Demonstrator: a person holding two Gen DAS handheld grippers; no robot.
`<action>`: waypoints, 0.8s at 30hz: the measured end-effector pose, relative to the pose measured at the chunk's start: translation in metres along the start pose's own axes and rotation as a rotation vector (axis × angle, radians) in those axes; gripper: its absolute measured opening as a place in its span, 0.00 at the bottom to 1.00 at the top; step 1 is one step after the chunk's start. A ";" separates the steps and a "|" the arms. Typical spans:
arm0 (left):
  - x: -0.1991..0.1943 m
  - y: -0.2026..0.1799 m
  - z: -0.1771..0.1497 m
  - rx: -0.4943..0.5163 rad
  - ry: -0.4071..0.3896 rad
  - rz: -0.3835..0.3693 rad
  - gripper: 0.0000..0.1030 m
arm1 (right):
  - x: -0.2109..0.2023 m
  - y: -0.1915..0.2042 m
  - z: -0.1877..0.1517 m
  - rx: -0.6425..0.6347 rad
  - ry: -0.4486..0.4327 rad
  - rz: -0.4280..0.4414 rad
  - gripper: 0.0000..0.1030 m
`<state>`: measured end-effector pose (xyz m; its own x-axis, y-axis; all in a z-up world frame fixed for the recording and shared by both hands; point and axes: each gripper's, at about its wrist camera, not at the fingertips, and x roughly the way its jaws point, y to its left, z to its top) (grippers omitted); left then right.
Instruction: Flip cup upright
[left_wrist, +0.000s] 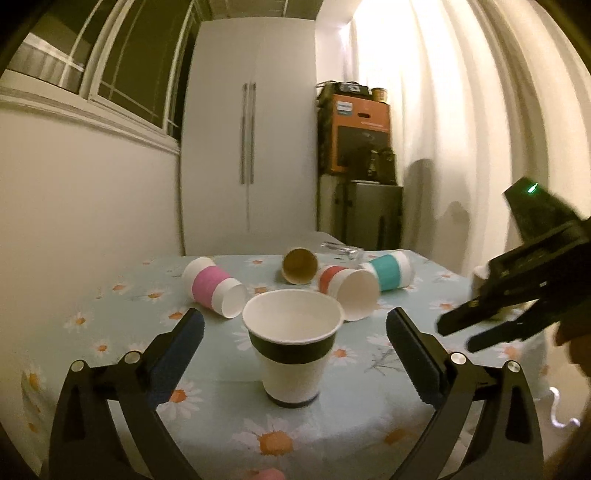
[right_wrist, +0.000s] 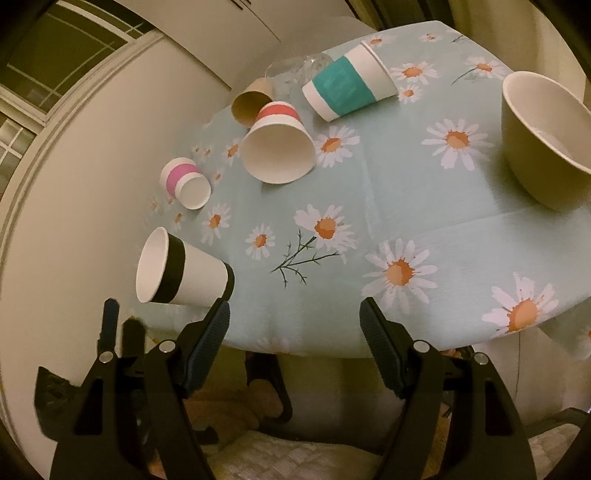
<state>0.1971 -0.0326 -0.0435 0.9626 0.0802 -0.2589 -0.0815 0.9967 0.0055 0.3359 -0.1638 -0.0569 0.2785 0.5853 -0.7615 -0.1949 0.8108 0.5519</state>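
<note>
A white paper cup with a black band stands upright on the daisy tablecloth, between the wide-open fingers of my left gripper, which touch nothing. It also shows in the right wrist view. Behind it lie a pink-banded cup, a brown cup, a red-banded cup and a teal-banded cup, all on their sides. My right gripper is open and empty at the table's near edge; it also shows at the right of the left wrist view.
A beige bowl stands on the table at the right. A clear glass object lies at the far edge. A white wardrobe and stacked boxes stand beyond the table.
</note>
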 end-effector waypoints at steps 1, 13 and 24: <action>-0.005 0.001 0.003 0.004 0.003 -0.006 0.94 | -0.002 0.000 -0.002 -0.002 -0.006 0.002 0.70; -0.071 0.021 0.045 0.062 0.080 -0.071 0.94 | -0.025 0.043 -0.042 -0.202 -0.142 -0.050 0.70; -0.128 0.038 0.040 0.072 0.126 -0.112 0.94 | -0.069 0.089 -0.122 -0.363 -0.339 -0.086 0.77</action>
<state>0.0816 -0.0045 0.0285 0.9240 -0.0299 -0.3811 0.0478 0.9981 0.0376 0.1841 -0.1315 0.0035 0.5861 0.5307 -0.6123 -0.4555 0.8407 0.2927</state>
